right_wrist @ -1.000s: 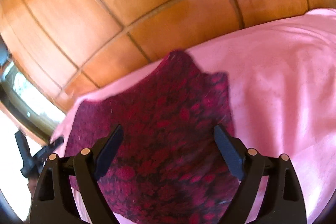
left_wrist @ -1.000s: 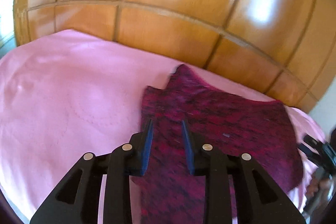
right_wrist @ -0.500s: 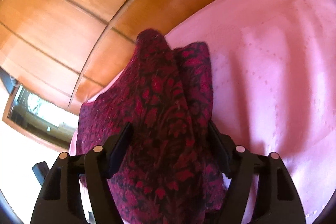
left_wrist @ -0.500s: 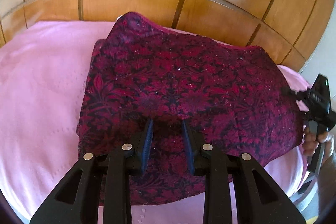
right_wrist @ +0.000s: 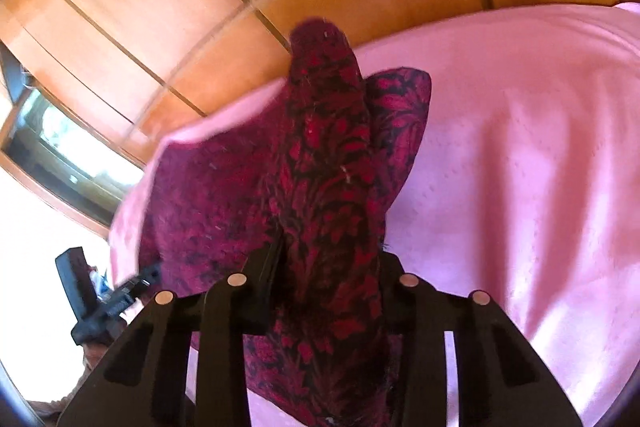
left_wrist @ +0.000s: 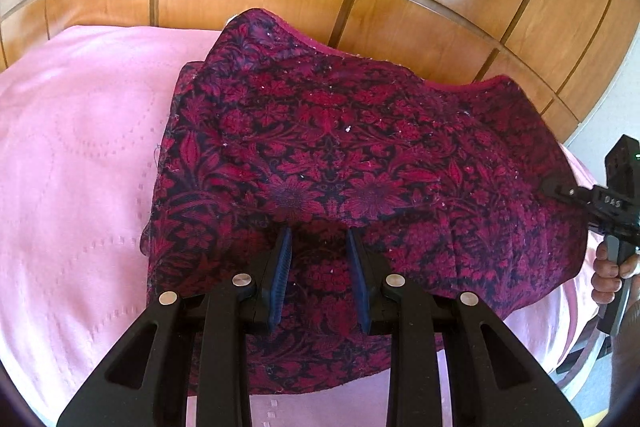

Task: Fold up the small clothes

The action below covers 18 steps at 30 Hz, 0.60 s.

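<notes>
Since a second ago the right gripper (right_wrist: 328,259) has been closing its jaws and now pinches a raised fold of the red patterned cloth (left_wrist: 360,155), which lies on the pink bedspread (left_wrist: 80,155). The left gripper (left_wrist: 318,267) hangs over the cloth's near part, jaws narrowly apart, gripping nothing. The fold is beginning; next, the pinched edge probably needs carrying across.

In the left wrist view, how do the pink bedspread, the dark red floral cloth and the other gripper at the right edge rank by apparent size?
Largest to smallest:
1. Dark red floral cloth and pink bedspread: too alike to rank.
2. Right gripper, far smaller, partly cut off by the edge.
</notes>
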### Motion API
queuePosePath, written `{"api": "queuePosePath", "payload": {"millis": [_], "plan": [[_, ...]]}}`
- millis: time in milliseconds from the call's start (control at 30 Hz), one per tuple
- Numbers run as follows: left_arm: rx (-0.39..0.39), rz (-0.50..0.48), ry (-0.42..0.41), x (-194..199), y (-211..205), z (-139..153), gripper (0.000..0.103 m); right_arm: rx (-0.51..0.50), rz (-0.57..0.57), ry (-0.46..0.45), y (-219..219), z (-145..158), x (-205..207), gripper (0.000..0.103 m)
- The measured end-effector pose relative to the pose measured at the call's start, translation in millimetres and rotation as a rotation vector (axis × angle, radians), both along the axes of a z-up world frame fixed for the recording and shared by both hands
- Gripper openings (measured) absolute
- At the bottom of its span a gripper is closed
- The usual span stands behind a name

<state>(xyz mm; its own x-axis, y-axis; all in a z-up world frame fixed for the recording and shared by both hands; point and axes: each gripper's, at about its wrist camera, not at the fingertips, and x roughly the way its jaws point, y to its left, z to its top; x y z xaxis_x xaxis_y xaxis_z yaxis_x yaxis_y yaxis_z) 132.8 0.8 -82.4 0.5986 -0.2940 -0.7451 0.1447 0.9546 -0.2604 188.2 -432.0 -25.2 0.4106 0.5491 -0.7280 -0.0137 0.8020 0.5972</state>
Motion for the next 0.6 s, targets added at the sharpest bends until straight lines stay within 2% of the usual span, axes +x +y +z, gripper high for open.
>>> {"api": "queuePosePath", "payload": {"millis": [133,367,433,533,600], "plan": [[0.003,-0.001,-0.003,2,-1,0,0.026,0.022,-0.007,0.041,-2,-8,-1,0.035],[-0.030,-0.002,-0.006,0,4,-2,0.026,-0.076,0.019,0.005,20,25,4,0.031],[-0.041,-0.002,-0.008,0,6,-3,0.026,-0.134,0.052,-0.004,29,29,6,0.031],[-0.046,-0.007,-0.013,-1,7,-3,0.026,-0.160,0.058,0.008,31,20,7,0.033],[-0.051,-0.010,-0.013,-2,8,-3,0.026,-0.139,0.044,0.034,22,8,5,0.036]]}}
